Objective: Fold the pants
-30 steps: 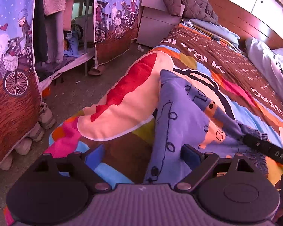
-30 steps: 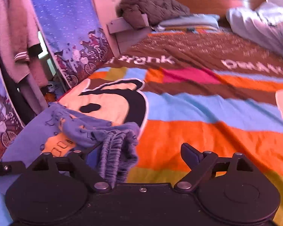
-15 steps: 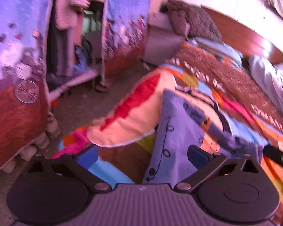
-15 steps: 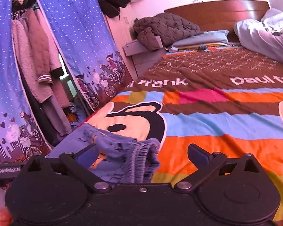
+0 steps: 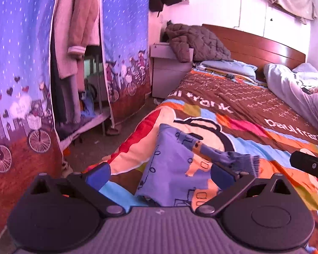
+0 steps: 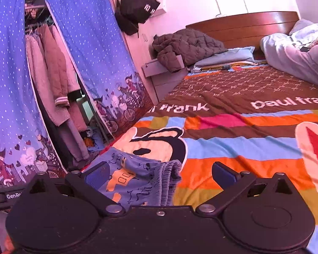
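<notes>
Blue printed pants lie folded on the colourful bedspread near the bed's foot corner. Their gathered waistband sits at the right end. My left gripper is open and empty, raised just above the pants. My right gripper is open and empty, with the pants and their ribbed waistband lying between its fingers below it. The right gripper's body shows at the right edge of the left wrist view.
A blue curtained wardrobe with hanging coats stands left of the bed. A nightstand with a brown quilted jacket is by the wooden headboard. A grey duvet lies at the far right. Floor runs along the bed's left side.
Both grippers have risen and tilted up away from the bed. The right gripper has let go of the waistband, which now lies slack on the pants.
</notes>
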